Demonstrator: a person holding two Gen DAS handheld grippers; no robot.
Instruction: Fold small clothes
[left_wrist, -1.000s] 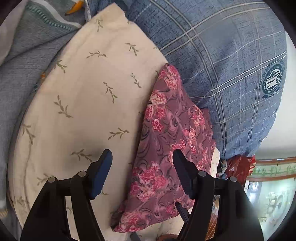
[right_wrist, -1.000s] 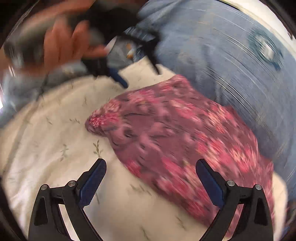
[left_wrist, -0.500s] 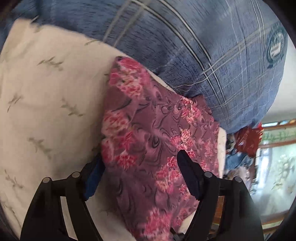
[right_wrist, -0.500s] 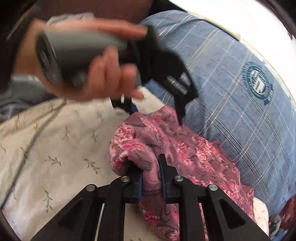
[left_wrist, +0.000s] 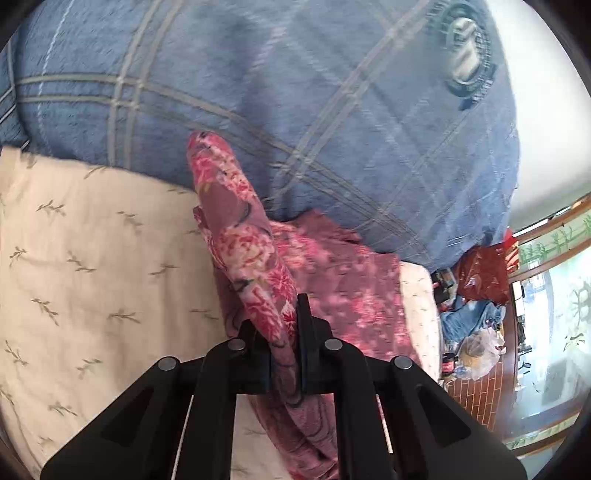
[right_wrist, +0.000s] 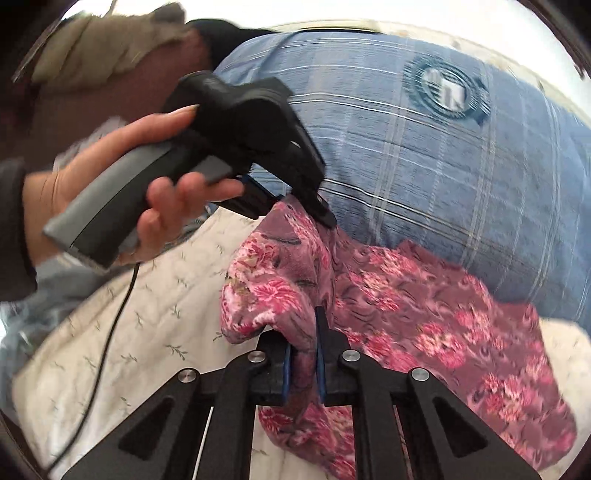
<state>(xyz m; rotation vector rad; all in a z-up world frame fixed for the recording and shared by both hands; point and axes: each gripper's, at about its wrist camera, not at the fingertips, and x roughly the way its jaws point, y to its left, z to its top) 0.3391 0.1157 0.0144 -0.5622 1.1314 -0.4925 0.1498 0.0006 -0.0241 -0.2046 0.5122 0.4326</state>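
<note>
A maroon garment with pink flowers (left_wrist: 343, 295) lies on a cream sheet with leaf sprigs (left_wrist: 92, 258), up against a blue plaid pillow (left_wrist: 332, 110). My left gripper (left_wrist: 286, 314) is shut on one raised edge of it, and the fold stands up between the fingers. In the right wrist view the garment (right_wrist: 424, 325) hangs from two pinched points. My right gripper (right_wrist: 301, 332) is closing on the near corner, pads pressing the cloth. A hand (right_wrist: 110, 184) holds the left gripper (right_wrist: 295, 206), which grips the far corner.
The pillow (right_wrist: 443, 166) rises right behind the garment. A black cable (right_wrist: 107, 350) trails from the left gripper across the sheet (right_wrist: 129, 332). Past the bed's right edge a red bag (left_wrist: 484, 273) and other clutter lie on a brick-pattern floor.
Both grippers went from open over the flat garment to shut on it. The right one closed first, then the left. Both have risen, lifting the garment's edge off the sheet.
</note>
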